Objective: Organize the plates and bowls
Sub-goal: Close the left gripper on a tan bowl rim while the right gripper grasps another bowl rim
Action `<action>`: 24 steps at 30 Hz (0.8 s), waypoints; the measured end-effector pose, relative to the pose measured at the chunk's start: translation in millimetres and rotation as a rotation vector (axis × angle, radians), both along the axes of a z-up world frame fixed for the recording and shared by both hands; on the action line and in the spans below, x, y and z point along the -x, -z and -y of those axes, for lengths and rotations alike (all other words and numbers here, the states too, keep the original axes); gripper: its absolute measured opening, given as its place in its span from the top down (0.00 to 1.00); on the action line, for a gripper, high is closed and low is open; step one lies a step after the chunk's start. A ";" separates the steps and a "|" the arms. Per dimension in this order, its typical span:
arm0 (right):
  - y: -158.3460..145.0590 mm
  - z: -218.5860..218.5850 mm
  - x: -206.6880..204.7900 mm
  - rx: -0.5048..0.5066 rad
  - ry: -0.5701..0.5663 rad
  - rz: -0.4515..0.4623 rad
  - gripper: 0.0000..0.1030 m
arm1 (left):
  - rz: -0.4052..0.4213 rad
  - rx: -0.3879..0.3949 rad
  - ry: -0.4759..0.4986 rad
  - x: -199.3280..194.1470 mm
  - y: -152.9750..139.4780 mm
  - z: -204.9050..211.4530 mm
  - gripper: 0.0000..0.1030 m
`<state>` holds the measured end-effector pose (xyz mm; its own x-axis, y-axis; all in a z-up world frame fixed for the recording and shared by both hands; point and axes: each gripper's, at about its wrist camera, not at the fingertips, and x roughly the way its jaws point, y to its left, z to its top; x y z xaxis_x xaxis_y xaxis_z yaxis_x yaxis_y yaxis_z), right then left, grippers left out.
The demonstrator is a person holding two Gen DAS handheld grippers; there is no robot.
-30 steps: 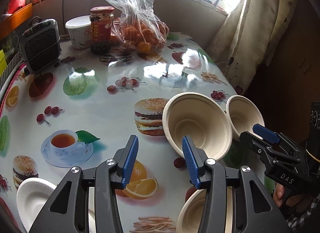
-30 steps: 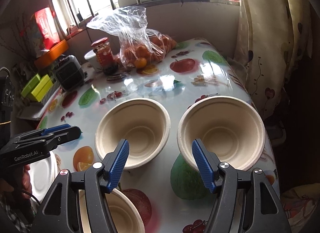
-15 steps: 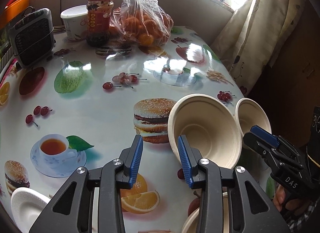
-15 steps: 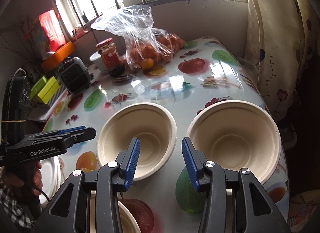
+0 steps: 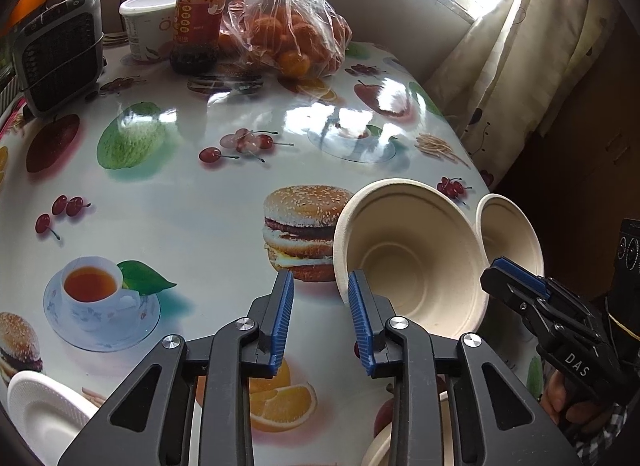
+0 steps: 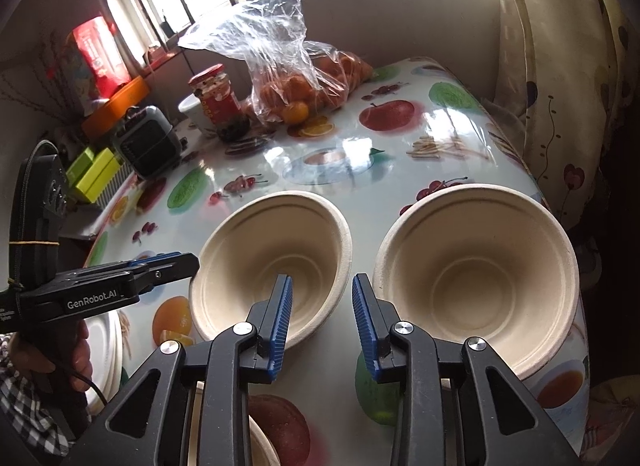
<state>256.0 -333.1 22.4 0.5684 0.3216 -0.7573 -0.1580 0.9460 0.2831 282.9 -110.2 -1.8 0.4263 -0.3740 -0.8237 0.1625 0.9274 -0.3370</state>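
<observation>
Nearest you, your left gripper [image 5: 320, 318] hovered over the table [image 5: 180, 225] with its blue pads narrowly apart and nothing between them; its jaws had just been closing. Its right pad stood just beside the near rim of the left bowl [image 5: 408, 262], but whether it touched, the left wrist view did not settle. Your right gripper [image 6: 322, 316] was likewise narrowed with its jaws just closed further — nothing pinched, its left pad over the near wall of that left bowl [image 6: 272, 270], its right pad in front of the rim of the right bowl [image 6: 476, 286].

Only the left wrist view showed the white plate [image 5: 40, 410], below and well left of the left bowl. Another bowl rim [image 6: 260, 446] sat low in the right wrist view, nearer you than the left bowl.

Beyond the left bowl stood the jar [image 5: 202, 17], the white tub [image 5: 146, 25], the bag of oranges [image 6: 292, 77] and the small heater [image 5: 60, 49] — only the right wrist view caught the green boxes [image 6: 94, 173] beside that heater.
</observation>
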 end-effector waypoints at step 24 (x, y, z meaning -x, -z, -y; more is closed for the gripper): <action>6.8 -5.7 -1.1 -0.001 -0.025 -0.017 0.82 | 0.004 0.030 0.018 0.2 -3.1 3.6 0.84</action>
